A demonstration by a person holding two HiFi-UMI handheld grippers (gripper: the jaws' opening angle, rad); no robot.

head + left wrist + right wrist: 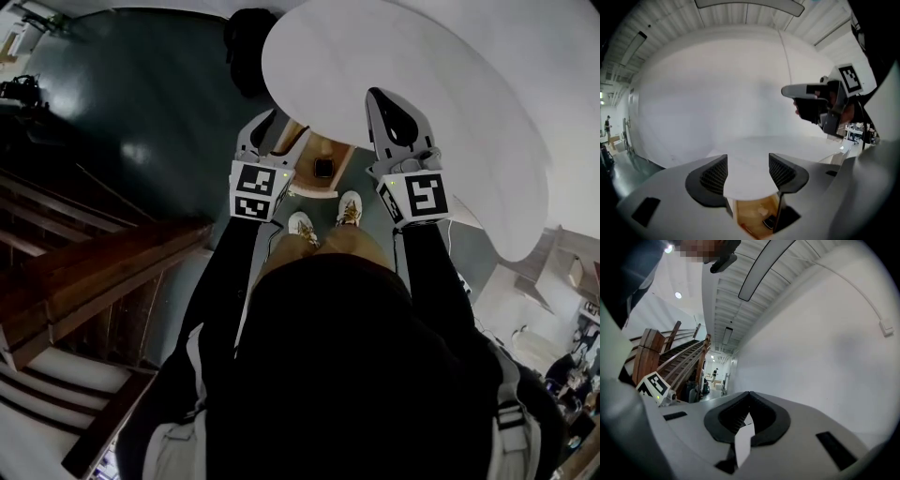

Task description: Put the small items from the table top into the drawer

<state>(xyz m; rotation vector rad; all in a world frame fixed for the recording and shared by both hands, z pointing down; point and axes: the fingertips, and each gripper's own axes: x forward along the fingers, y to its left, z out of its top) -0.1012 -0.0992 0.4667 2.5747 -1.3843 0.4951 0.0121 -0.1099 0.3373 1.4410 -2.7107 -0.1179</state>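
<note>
Ahead of both claws, and partly under the right one: a big white table (450,84). Looks bare on every part shown, with no small things left to pick up.

Just below the left claw, tucked under the table's edge: the drawer (342,150), pulled out and open.

Open wide and empty: the left claw (747,171), held up over the drawer, with the table's edge just past its tips. No thing between the jaws, only table and drawer far behind them.

Shut tight on nothing: the right claw (377,98), just beside the left one, up over the table and pointing flat across it.

Down inside the drawer, under the left claw: one little dark thing (769,221). Too small to tell what.

Seems close to done. At least one small thing already put away, and none to be found on the table. Left to do, most likely: check the table parts not shown, then maybe push the drawer shut.
</note>
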